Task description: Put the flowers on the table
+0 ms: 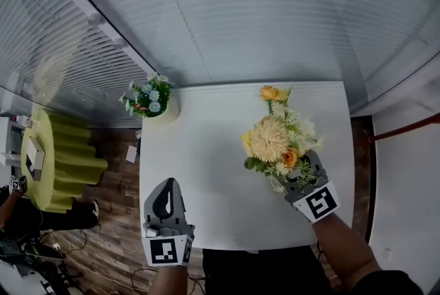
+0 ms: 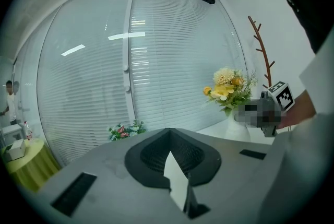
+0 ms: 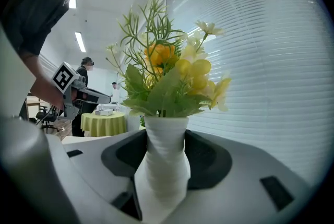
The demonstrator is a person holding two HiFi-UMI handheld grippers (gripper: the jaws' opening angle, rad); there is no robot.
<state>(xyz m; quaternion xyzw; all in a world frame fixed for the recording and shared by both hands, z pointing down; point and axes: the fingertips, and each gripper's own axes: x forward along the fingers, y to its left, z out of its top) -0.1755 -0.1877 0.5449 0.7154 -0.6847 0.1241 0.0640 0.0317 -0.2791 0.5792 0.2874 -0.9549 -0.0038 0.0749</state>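
**Desk:** What sits nearest the lens?

**Photographer:** The left gripper (image 1: 167,185), grey plastic, over the table's (image 1: 206,149) near-left edge. Its jaws are together with nothing between them. The right gripper (image 1: 302,177) is clamped on a white ribbed vase (image 3: 164,165) that narrows at the neck.

**Desk:** And the flowers?

**Photographer:** The flowers (image 1: 275,139), yellow and orange blooms with green leaves, stand upright in that vase. They are over the table's right half, nearer the front edge than the back. Whether the vase's foot touches the top cannot be told.

**Desk:** How much room is there?

**Photographer:** The top is smooth, white and square-cornered. It is bare across its middle and left, from front edge to back. The far edge runs close along white slatted blinds (image 1: 240,12). The right edge lies near a white wall (image 1: 405,183).

**Desk:** Anything in the way?

**Photographer:** Only a small pot (image 1: 149,101) of blue, white and red blossoms at the far-left corner, well apart from both grippers. Beyond the left edge is dark wood floor (image 1: 113,218). Past that is a round table (image 1: 58,156) under a yellow-green cloth, with a white box (image 1: 34,156) on it. In the left gripper view a brown branch-shaped rack (image 2: 261,50) rises behind the flowers.
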